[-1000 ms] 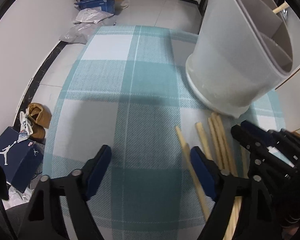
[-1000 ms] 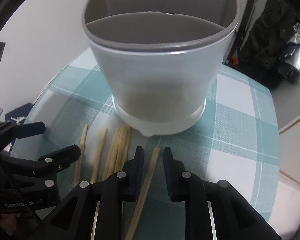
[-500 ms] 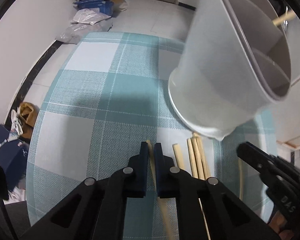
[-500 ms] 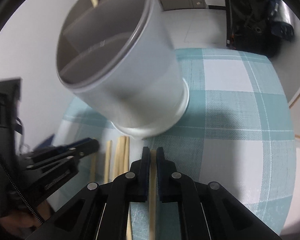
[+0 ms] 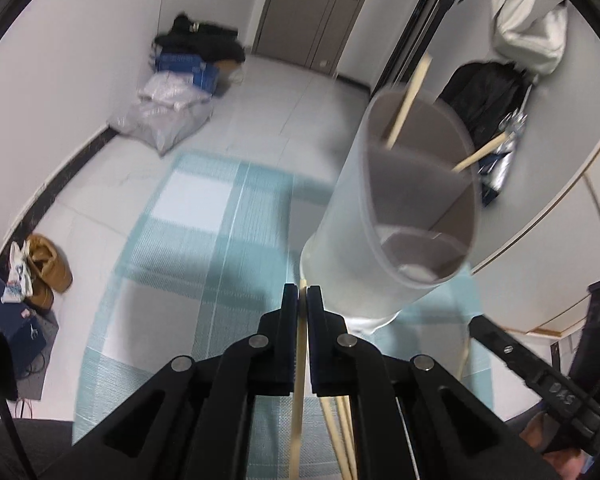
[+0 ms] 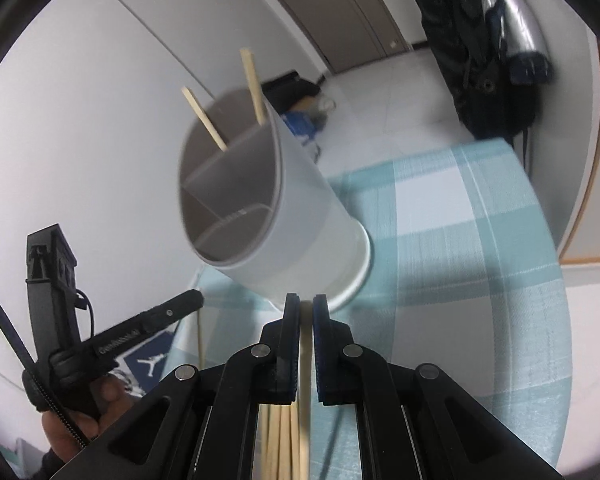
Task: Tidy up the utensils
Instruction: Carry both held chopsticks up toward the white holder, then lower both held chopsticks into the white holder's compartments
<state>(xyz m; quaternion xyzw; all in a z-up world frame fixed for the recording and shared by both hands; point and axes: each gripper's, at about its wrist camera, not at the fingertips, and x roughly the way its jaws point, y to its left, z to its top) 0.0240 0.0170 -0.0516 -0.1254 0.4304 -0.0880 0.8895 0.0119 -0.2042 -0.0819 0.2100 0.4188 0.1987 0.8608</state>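
While both tools hold: step: carrying to holder.
Left tool point(image 5: 303, 294): clamped on one chopstick point(image 5: 298, 400).
Right tool point(image 6: 306, 304): clamped on another chopstick point(image 6: 305, 392).
Next: raise tips over divided holder point(image 6: 300, 216), upper centre, then release.

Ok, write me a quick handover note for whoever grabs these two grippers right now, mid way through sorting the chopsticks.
Left gripper: shut on one chopstick, lifted off the cloth.
Right gripper: shut on another chopstick, also lifted.
Holder: grey divided utensil cup, upright on the checked tablecloth, just ahead of both grippers.
Done: two chopsticks already stand in its far compartment.
Left: drop both held sticks into the holder, then collect the loose chopsticks lying on the cloth in front of it, plus a single one off to the left side.
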